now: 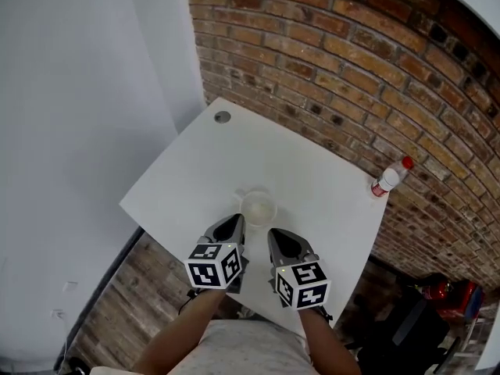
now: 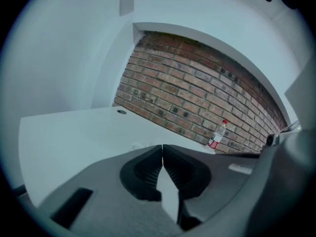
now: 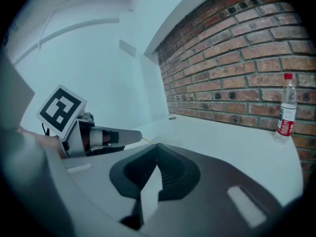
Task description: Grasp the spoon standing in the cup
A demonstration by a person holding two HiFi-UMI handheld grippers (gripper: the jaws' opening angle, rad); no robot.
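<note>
- Left gripper (image 1: 237, 222) and right gripper (image 1: 275, 235) are nearest, side by side over the near part of the table, both pointing away from the person toward the cup. Each gripper's own view shows its jaws clenched tip to tip with nothing between them.
- Brick wall (image 1: 367, 69) runs along the table's far right edge. A plain white wall (image 1: 78, 92) stands on the left.
- White table (image 1: 312, 170) sits corner-on to the person, so that one corner points away into the angle of the two walls.
- Clear plastic bottle (image 1: 391, 177) with a red cap and a red label stands upright at the table's right corner, against the brick. What is in it cannot be told.
- Pale cup (image 1: 258, 208) stands upright toward the near middle of the table, just beyond the two gripper tips and between them.
- Spoon: no view shows it clearly in the cup, so its lean and long axis cannot be told.
- Small round grey hole (image 1: 223, 117) sits by the far corner.
</note>
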